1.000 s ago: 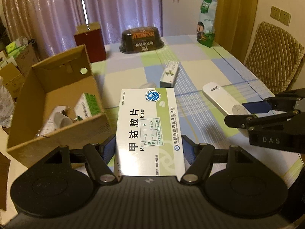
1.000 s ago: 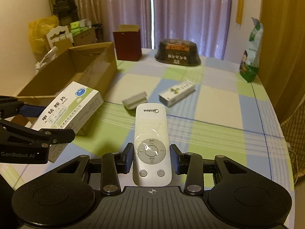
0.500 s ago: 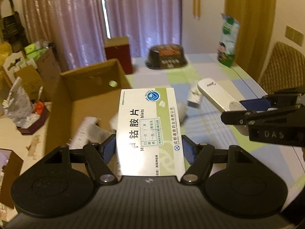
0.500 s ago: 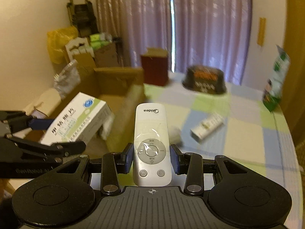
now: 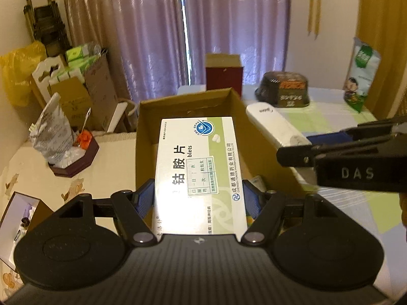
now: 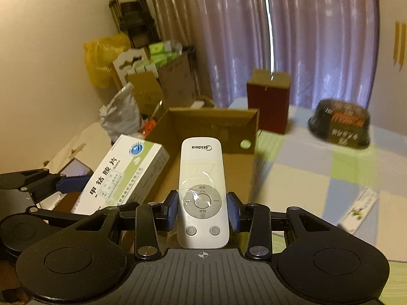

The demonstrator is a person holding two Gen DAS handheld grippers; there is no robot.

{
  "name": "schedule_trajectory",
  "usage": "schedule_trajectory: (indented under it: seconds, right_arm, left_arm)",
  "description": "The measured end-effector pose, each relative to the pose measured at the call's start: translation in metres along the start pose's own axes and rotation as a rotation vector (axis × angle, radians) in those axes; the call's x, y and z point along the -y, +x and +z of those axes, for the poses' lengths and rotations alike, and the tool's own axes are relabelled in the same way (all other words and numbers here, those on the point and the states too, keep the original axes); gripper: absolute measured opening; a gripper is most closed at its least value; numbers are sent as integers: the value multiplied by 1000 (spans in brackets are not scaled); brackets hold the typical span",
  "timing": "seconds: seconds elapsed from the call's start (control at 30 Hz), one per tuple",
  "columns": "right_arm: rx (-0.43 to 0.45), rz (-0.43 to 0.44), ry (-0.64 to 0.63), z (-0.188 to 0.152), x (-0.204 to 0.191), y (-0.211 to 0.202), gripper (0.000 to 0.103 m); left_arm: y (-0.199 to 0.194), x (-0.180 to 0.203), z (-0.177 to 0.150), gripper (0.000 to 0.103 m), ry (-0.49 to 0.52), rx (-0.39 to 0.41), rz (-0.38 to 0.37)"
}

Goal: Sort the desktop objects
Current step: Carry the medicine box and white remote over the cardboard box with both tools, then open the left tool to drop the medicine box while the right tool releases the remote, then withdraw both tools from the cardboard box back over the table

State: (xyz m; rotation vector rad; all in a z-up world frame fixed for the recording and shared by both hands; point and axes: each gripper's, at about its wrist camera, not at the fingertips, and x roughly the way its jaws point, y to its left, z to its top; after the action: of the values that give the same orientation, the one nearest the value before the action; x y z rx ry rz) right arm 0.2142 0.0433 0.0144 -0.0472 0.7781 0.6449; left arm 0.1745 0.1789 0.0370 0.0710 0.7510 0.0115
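Note:
My left gripper (image 5: 199, 199) is shut on a white and green medicine box (image 5: 198, 167), held above the open cardboard box (image 5: 183, 106). My right gripper (image 6: 202, 212) is shut on a white Midea remote control (image 6: 202, 190), which hangs over the near right part of the cardboard box (image 6: 216, 117). In the right wrist view the medicine box (image 6: 119, 175) and the left gripper (image 6: 63, 185) appear at the left. In the left wrist view the remote control (image 5: 274, 127) and the right gripper (image 5: 330, 147) appear at the right, beside the box's right wall.
On the checked tablecloth (image 6: 318, 178) lie a dark food bowl (image 6: 340, 124), a dark red carton (image 6: 269, 99) and a small white and green pack (image 6: 358, 211). A snack bag (image 5: 361, 76) stands at the far right. Bags and cartons clutter the left side (image 5: 63, 117).
Both grippers have carried their objects left from above the table to above the cardboard box. The grips have not changed.

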Motion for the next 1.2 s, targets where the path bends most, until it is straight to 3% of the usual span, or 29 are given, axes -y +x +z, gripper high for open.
schedule_trajectory:
  seconds: [0.2, 0.5, 1.2]
  right_arm:
    - [-69, -3, 20, -2, 2, 43, 39]
    - [-105, -19, 20, -6, 8, 67, 40]
    - [-52, -31, 12, 0, 7, 45, 40]
  left_arm:
    - [37, -16, -9, 67, -7, -46, 9]
    - [67, -24, -19, 68, -12, -95, 6]
    - [45, -22, -15, 72, -24, -66, 20]
